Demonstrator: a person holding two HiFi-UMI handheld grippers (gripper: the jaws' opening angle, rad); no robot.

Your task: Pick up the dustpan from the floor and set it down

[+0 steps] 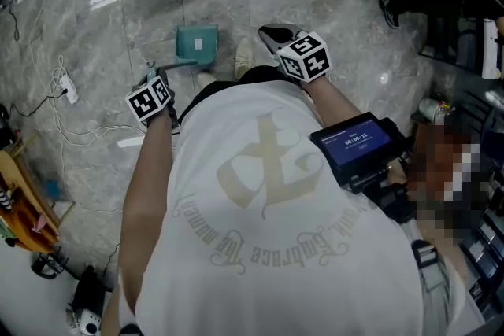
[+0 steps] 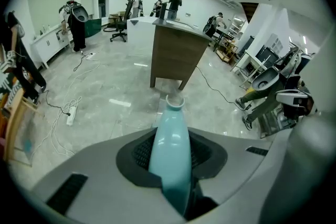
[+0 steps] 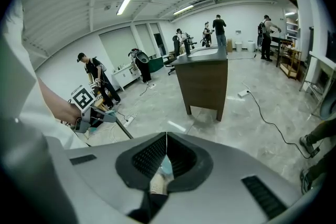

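Pinching the teal dustpan (image 1: 197,44) by its handle with the left hand-held gripper (image 2: 169,139), right hand-held gripper (image 3: 166,139) pressed together

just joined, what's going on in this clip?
A person wearing a gripper on each hand is handling a teal dustpan. The left gripper is clamped on the dustpan's handle, with the pan low over the marble floor in front of their feet. Whether it is touching the floor can't be told from here. The right gripper is shut, holds nothing and takes no part in the carrying.
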